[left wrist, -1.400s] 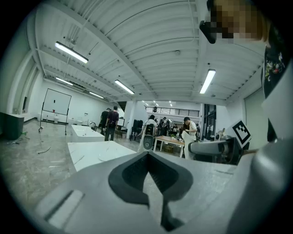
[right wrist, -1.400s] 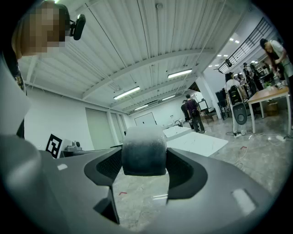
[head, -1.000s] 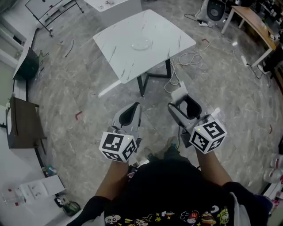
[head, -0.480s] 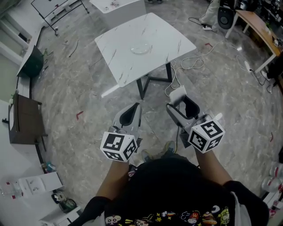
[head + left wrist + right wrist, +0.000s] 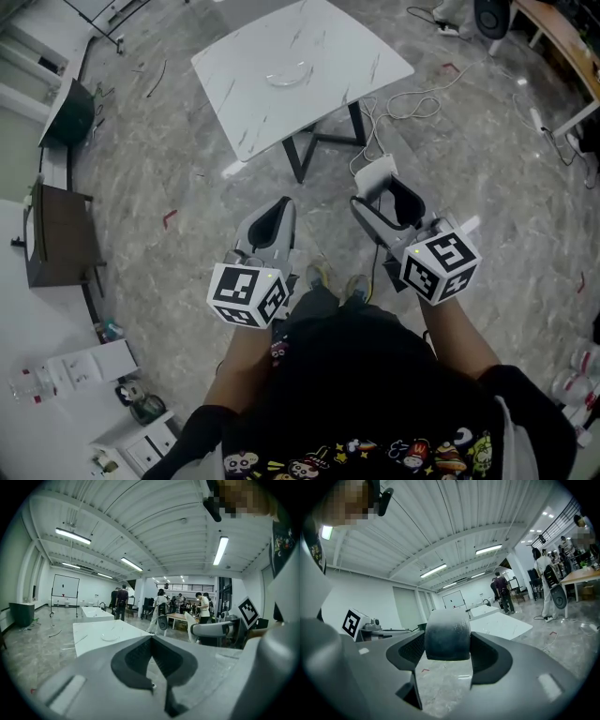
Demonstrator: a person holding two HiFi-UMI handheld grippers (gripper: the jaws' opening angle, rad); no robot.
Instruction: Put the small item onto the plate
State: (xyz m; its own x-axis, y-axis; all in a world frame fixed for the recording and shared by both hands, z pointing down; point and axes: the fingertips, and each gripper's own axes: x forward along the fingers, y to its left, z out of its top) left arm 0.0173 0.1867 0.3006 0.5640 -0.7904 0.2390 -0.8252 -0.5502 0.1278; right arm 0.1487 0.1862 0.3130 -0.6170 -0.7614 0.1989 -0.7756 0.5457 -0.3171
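Clearly, the right claw (image 5: 380,192) clamps the small white item (image 5: 447,634); the left claw (image 5: 279,208) is closed, empty. Set it gently on the glass plate (image 5: 288,80) at the centre of the worktop (image 5: 328,47).

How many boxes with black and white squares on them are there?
2. One marker box sits on the back of the left tool, low left in the head view. The other sits on the right tool, low right. None seems hidden.

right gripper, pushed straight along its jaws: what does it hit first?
Nothing close: free air above the floor. The right gripper, shut on the small item, aims toward the white table, so the table's near edge or top is probably first. Its height against the gripper's line is hard to judge.
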